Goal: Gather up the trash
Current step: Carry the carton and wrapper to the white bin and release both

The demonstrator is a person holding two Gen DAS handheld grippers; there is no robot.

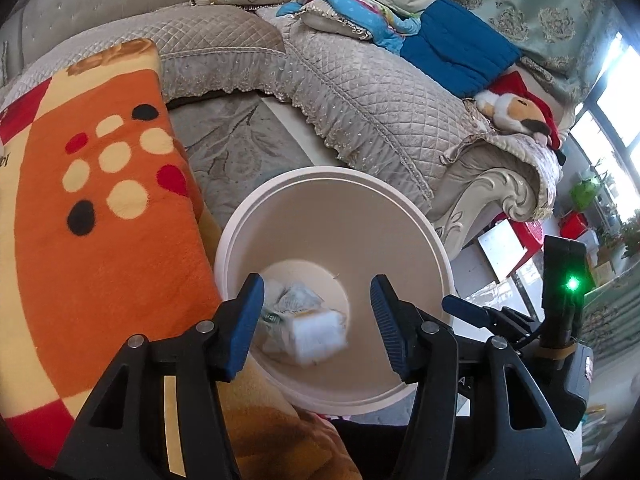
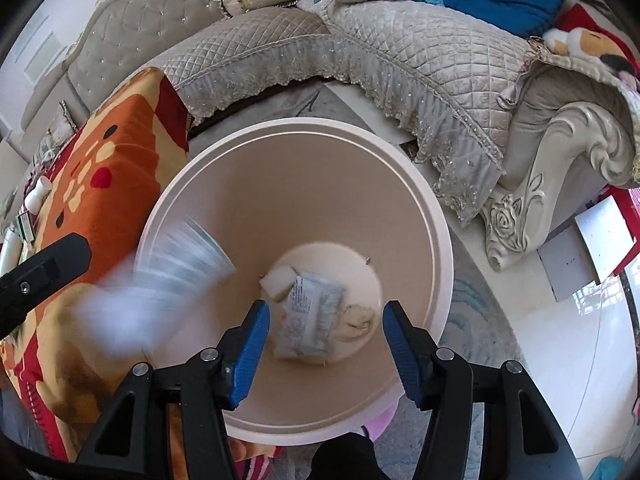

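Both wrist views look down into a round cream trash bin (image 2: pixel 420 216) standing on the floor beside an orange patterned blanket (image 1: pixel 100 220) and a quilted grey sofa (image 1: pixel 360 100).

Left hand-held gripper (image 1: pixel 316 320): blue pads apart, nothing between them, nothing pressed. It sits over the bin's near rim, pointing steeply down into it. In its view the bin (image 1: pixel 400 240) is at centre, blanket at 9 o'clock, sofa from 12 to 2 o'clock, right unit's black body with a green light at 3 o'clock.

Right hand-held gripper (image 2: pixel 326 328): pads apart, empty, also aimed down into the bin.

Trash in the bin bottom, right view: a grey printed wrapper (image 2: pixel 310 316) in the middle, a white foam-like block (image 2: pixel 276 280) touching it at 10 o'clock, a crumpled beige wad (image 2: pixel 358 318) touching it at 3 o'clock. In the left view the same pile (image 1: pixel 304 320) shows blurred between the pads.

A blurred clear plastic cup (image 2: pixel 176 276) is at 9 o'clock in the right view, over the bin's left rim and inner wall; motion-smeared, cannot tell if it touches the wall.

A plush toy (image 1: pixel 516 112) lies on the sofa arm at 2 o'clock; blue folded cloth (image 1: pixel 456 52) is on the seat at 1 o'clock.
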